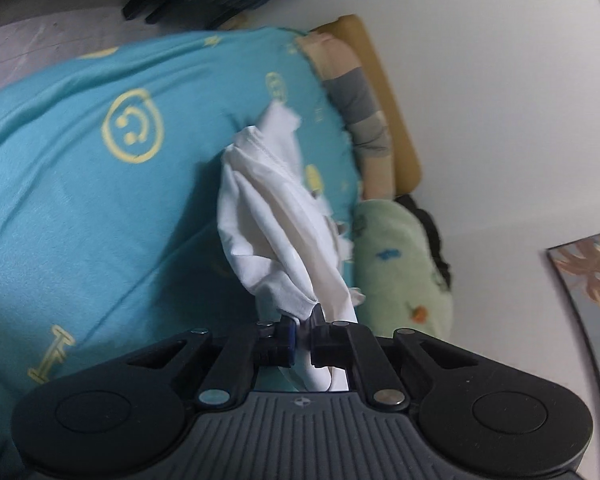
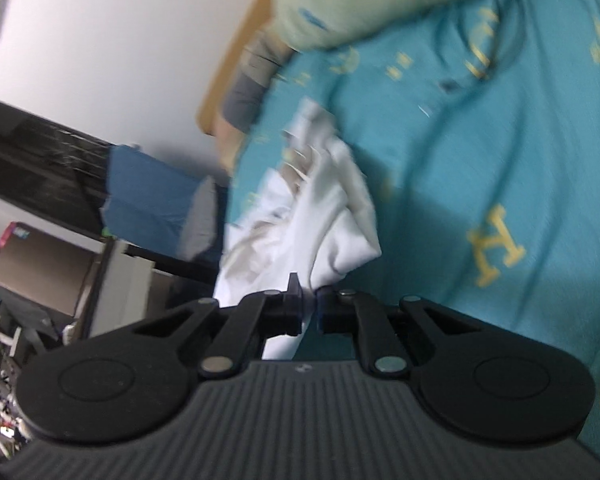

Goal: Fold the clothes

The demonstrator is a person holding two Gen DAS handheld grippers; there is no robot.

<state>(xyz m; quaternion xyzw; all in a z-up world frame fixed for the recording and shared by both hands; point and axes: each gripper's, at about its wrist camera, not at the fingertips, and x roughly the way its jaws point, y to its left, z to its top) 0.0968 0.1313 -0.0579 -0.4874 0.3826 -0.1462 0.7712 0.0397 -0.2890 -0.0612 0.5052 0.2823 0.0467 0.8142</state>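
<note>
Grippers left point(image 1: 302, 334) and right point(image 2: 309, 307) clamped on white garment point(image 1: 268, 216), teal bedspread point(image 1: 80, 184) beneath

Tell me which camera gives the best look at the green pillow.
The left wrist view: the green pillow shows nearly whole and fairly sharp, beside the white garment that the left gripper pinches. The right wrist view catches only part of it, blurred, at the top edge.

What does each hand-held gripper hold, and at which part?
Both pinch the white garment: left hand-held gripper and right hand-held gripper each on a bunched edge.
</note>
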